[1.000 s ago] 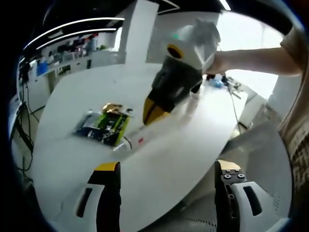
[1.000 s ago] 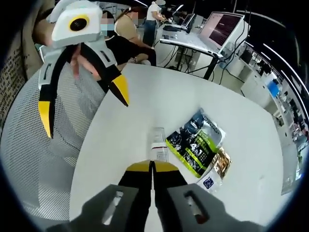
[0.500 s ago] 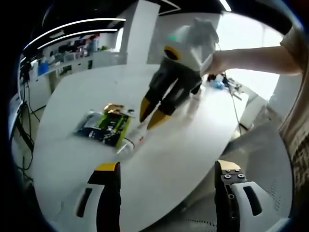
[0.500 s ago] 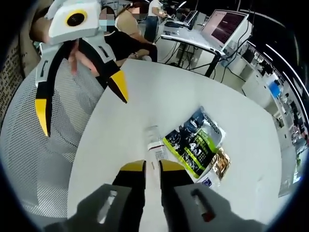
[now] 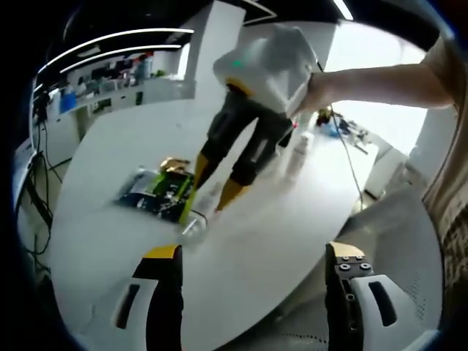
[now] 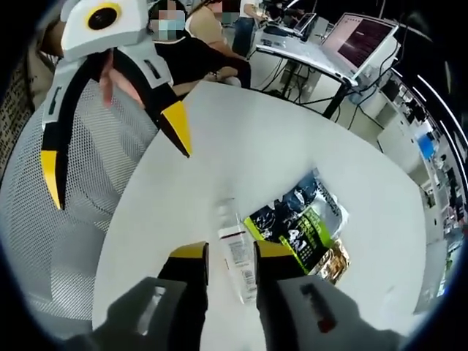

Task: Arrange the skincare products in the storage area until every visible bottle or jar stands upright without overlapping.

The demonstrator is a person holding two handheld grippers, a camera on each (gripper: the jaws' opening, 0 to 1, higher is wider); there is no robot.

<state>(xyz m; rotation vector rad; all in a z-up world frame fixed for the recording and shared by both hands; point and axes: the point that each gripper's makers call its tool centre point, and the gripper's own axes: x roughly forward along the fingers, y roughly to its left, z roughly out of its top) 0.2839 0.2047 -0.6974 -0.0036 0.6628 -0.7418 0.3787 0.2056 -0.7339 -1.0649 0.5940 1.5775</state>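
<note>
Clear bottle (image 6: pixel 235 257) lying flat on white table (image 6: pixel 256 168), beside green/black packet (image 6: pixel 300 223).
Label text too small to read. Right gripper (image 6: pixel 230 257) jaws apart, straddling it; left gripper (image 5: pixel 252 257) jaws wide apart.

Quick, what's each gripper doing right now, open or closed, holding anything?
Left gripper: jaws wide open, holding nothing.
Right gripper: jaws parted on either side of the lying clear bottle; not clamped.
</note>
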